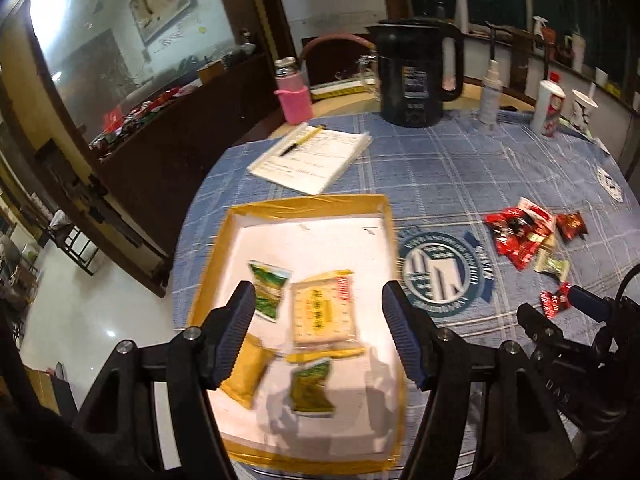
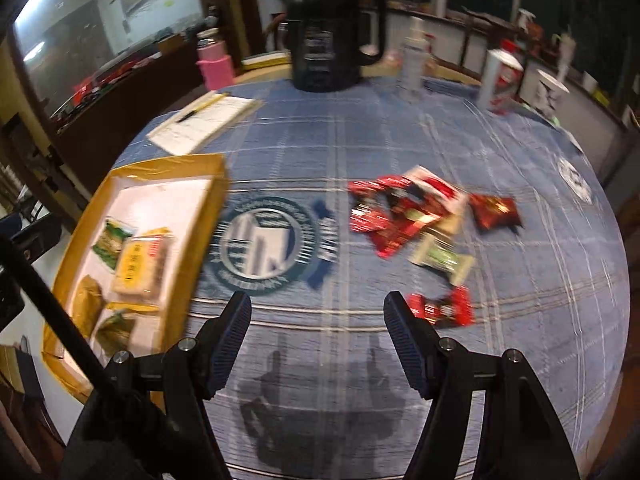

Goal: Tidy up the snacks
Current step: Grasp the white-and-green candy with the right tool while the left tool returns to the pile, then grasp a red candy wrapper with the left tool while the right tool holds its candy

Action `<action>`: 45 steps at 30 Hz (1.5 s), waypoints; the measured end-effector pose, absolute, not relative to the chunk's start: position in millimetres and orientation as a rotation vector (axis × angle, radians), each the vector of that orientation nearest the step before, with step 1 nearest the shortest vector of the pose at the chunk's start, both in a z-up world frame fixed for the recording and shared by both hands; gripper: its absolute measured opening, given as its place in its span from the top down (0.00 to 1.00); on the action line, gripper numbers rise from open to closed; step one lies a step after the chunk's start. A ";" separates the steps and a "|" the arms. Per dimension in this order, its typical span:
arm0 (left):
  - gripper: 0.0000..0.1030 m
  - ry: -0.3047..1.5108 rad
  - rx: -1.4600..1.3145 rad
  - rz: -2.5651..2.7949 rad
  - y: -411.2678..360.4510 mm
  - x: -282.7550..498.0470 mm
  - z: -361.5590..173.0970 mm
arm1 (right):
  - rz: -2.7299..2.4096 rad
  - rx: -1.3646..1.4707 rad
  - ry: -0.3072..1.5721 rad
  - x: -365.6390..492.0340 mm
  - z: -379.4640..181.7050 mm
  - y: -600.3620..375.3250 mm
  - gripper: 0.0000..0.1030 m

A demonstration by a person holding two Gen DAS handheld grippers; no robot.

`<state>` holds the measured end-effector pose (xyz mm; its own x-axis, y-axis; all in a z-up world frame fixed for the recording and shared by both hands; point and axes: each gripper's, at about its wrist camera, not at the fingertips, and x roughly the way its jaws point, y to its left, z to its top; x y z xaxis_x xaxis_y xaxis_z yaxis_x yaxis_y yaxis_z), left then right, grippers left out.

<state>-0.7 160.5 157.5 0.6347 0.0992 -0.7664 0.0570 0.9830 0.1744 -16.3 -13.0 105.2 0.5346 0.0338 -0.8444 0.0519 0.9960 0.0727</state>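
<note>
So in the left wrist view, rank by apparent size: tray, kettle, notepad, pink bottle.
1. Tray, though it is nearest the camera.
2. Kettle and notepad: too alike to rank.
3. Pink bottle.

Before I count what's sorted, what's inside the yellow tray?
The tray holds two green packets, a cracker pack and a yellow packet. Anything under the cracker pack is hidden.

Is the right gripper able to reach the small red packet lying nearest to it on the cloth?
Probably yes. The right gripper is open and empty above bare blue cloth, and the small red packet lies just beside its right finger, with nothing on top of it.
</note>
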 end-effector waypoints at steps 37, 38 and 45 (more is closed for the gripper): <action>0.35 1.177 -0.105 -0.303 42.5 5.1 60.7 | 0.243 -0.014 1.103 52.5 42.2 -144.4 0.34; 0.35 1.179 -0.105 -0.305 43.4 4.6 60.1 | 0.258 -0.041 1.114 57.3 37.7 -139.3 0.37; 0.35 1.192 -0.124 -0.393 39.3 7.6 54.4 | 0.282 -0.114 1.132 62.4 27.4 -120.5 0.78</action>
